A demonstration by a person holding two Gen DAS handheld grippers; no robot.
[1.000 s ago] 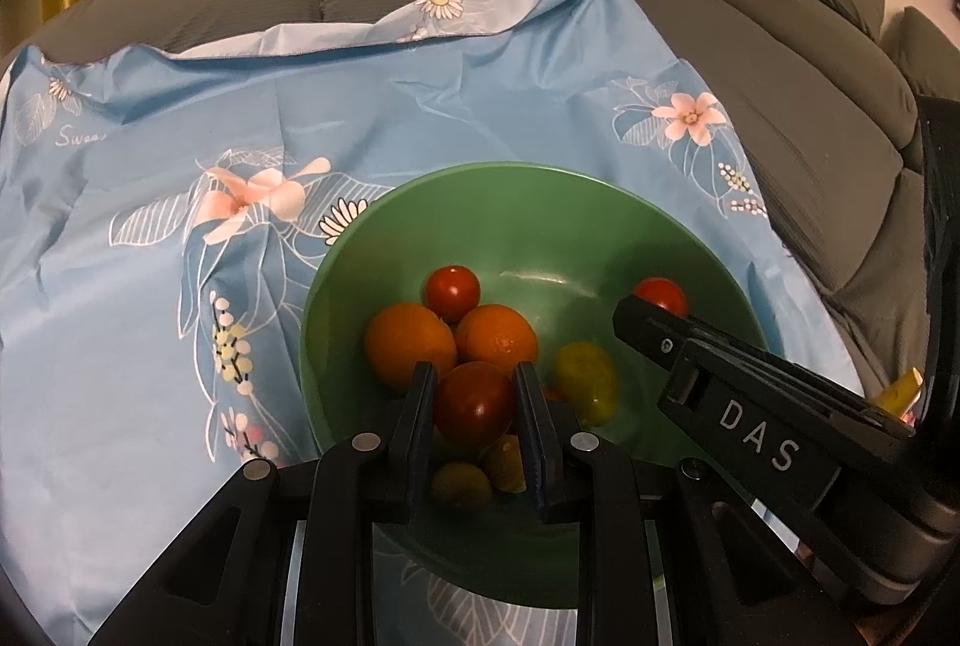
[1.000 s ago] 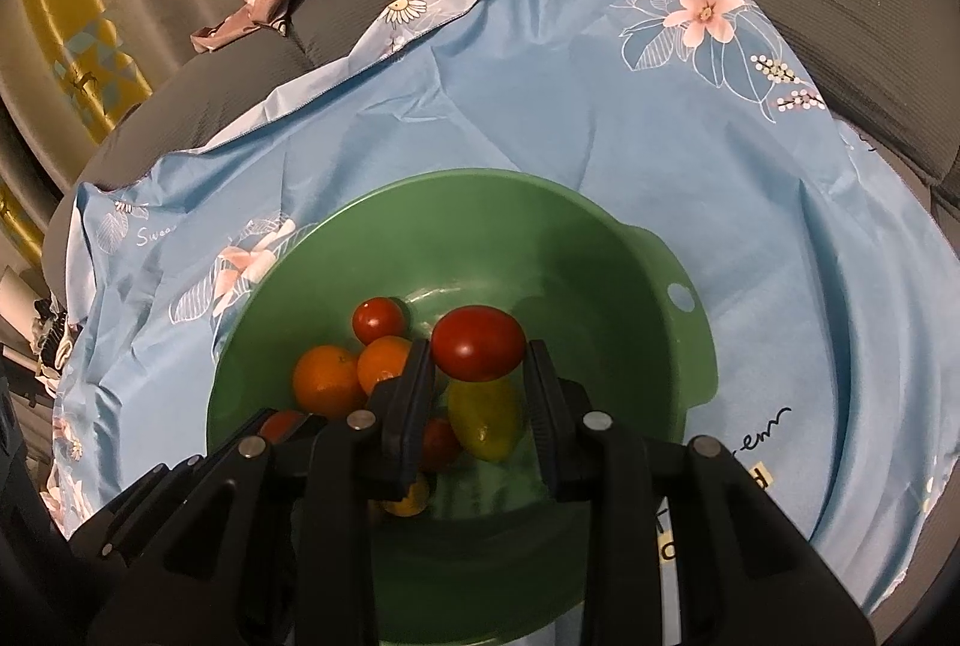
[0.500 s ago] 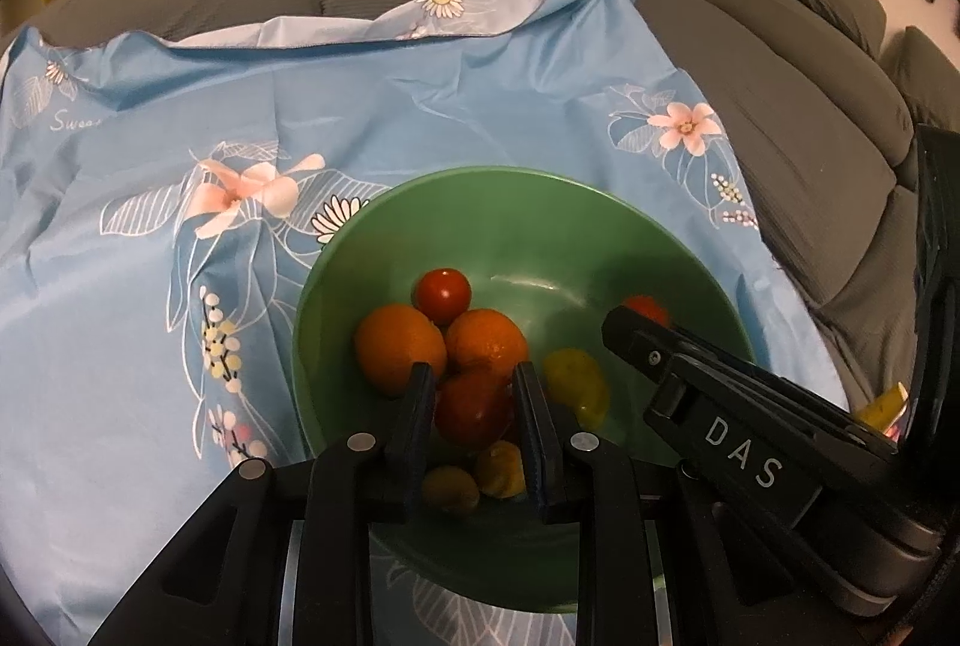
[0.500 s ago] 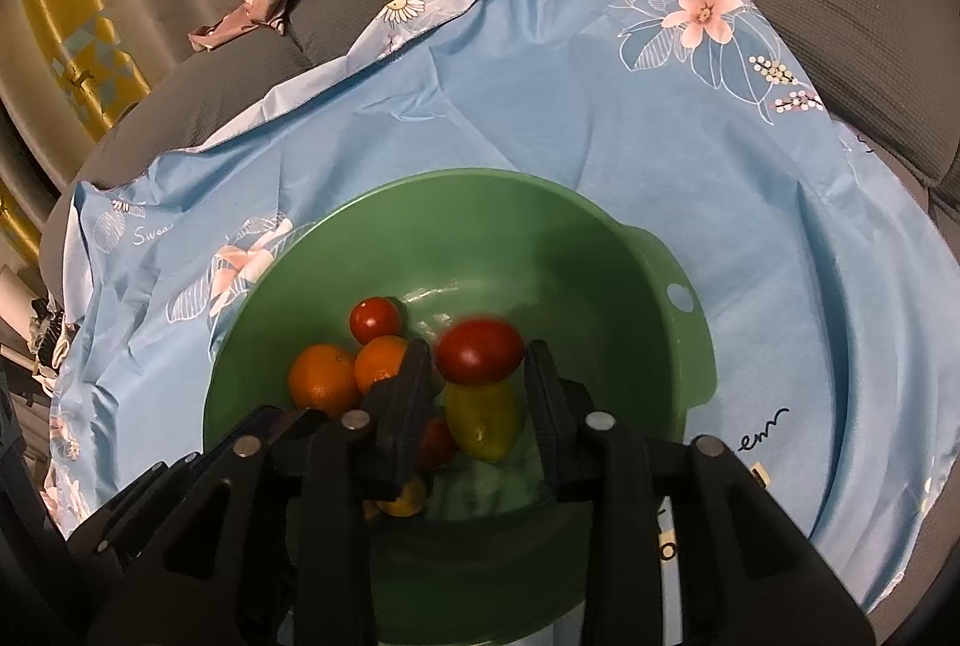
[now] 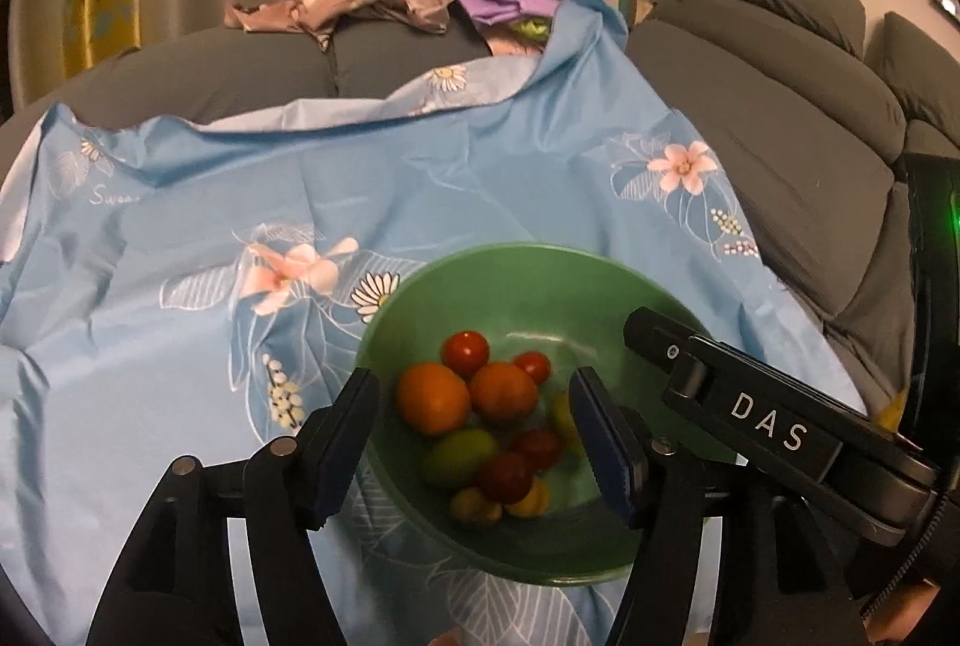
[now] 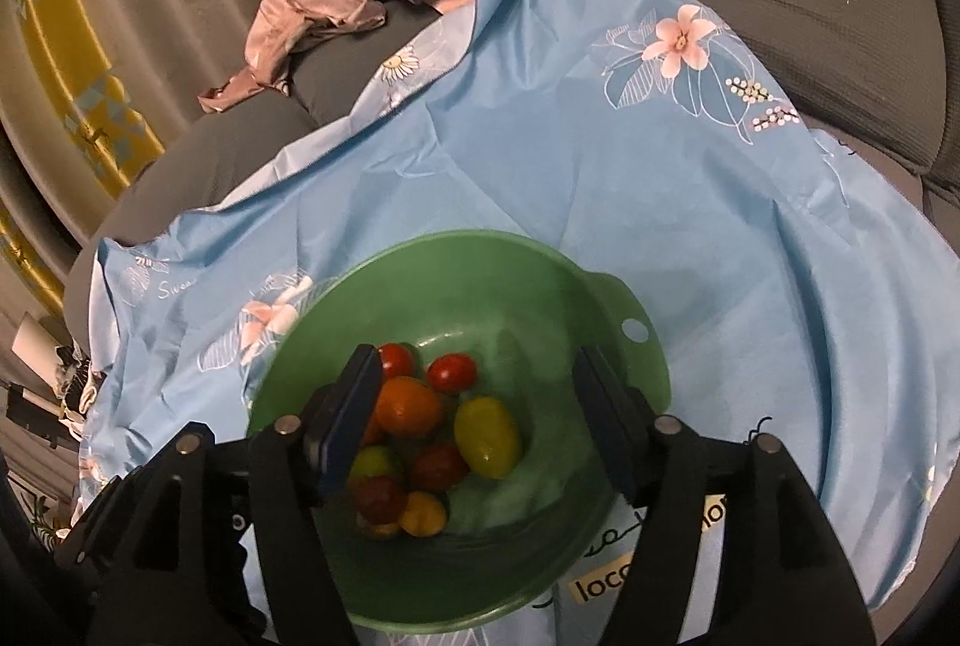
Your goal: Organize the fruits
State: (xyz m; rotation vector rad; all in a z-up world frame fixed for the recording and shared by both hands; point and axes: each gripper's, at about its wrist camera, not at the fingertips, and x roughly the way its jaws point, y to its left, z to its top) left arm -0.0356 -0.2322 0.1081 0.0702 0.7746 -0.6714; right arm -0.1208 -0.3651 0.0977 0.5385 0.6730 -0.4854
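fruit piled in the green bowl (image 6: 624, 298), collected for tidiness. left gripper (image 5: 474, 430) and right gripper (image 6: 474, 418) hover over the bowl, jaws spreading, nothing grasped; 2 releases apparently done.

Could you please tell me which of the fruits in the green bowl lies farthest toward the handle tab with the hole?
The oblong yellow-green fruit. It lies apart on the right of the pile in the green bowl, nearest the handle tab; the red and orange fruits cluster left.

Red tomatoes (image 5: 465, 352), two oranges (image 5: 433, 397) and small green and yellow fruits (image 6: 486, 437) are heaped together inside a green bowl (image 5: 528, 274), which is set upright on a blue flowered cloth (image 5: 180, 298)
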